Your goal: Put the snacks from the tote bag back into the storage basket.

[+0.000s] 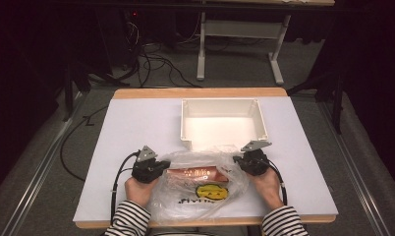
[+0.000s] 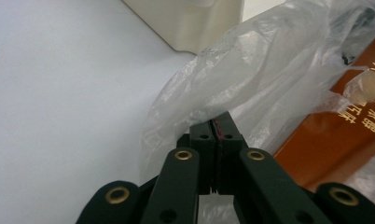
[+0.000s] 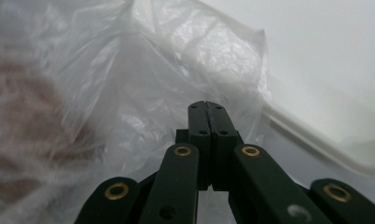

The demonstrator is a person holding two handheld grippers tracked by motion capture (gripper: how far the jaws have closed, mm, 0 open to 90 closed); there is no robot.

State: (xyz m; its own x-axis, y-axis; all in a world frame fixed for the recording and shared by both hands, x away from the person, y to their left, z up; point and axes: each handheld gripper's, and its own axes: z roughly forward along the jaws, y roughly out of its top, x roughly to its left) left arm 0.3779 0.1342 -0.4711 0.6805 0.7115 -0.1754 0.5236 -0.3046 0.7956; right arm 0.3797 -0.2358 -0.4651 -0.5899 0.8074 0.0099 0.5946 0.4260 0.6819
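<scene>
Both grippers grasp the plastic bag (image 1: 198, 189) just before the white tray (image 1: 223, 104). The left gripper (image 2: 218, 123) pinches its left edge. The right gripper (image 3: 208, 108) pinches its right edge.

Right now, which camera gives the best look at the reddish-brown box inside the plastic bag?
The left gripper view: the box is close, its orange-brown face and pale lettering sharp through the bag opening. The high view shows the whole box, but small. The right gripper view gives a brownish blur behind plastic.

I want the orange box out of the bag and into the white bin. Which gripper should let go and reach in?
Probably the right gripper: it sits nearer the white bin. The left gripper, shut on the plastic bag, can keep the bag steady around the orange box.
</scene>
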